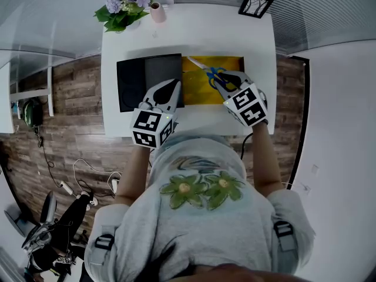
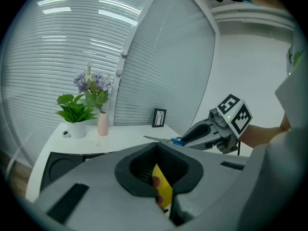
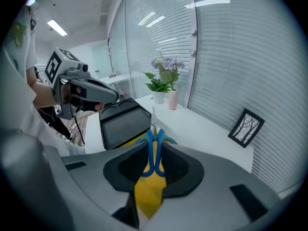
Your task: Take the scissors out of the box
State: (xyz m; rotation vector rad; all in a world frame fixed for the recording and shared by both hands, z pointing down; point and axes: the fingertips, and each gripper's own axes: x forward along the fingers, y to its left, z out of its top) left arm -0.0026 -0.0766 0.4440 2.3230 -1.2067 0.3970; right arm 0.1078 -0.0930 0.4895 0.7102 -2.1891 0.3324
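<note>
Over the box (image 1: 197, 93), the right gripper (image 1: 220, 81) clamps the scissors (image 1: 208, 70) by their blue handles, blades pointing away. At the box's left wall, beside the lid (image 1: 147, 81), the left gripper (image 1: 173, 87) sits narrow, pinching yellow card.

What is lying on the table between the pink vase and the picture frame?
Nothing: the head view shows bare white table between vase and frame.

Blue-handled scissors (image 1: 210, 72), blades closed, held by the handles in the right claw (image 1: 222, 84) above the yellow box (image 1: 197, 93)
</note>
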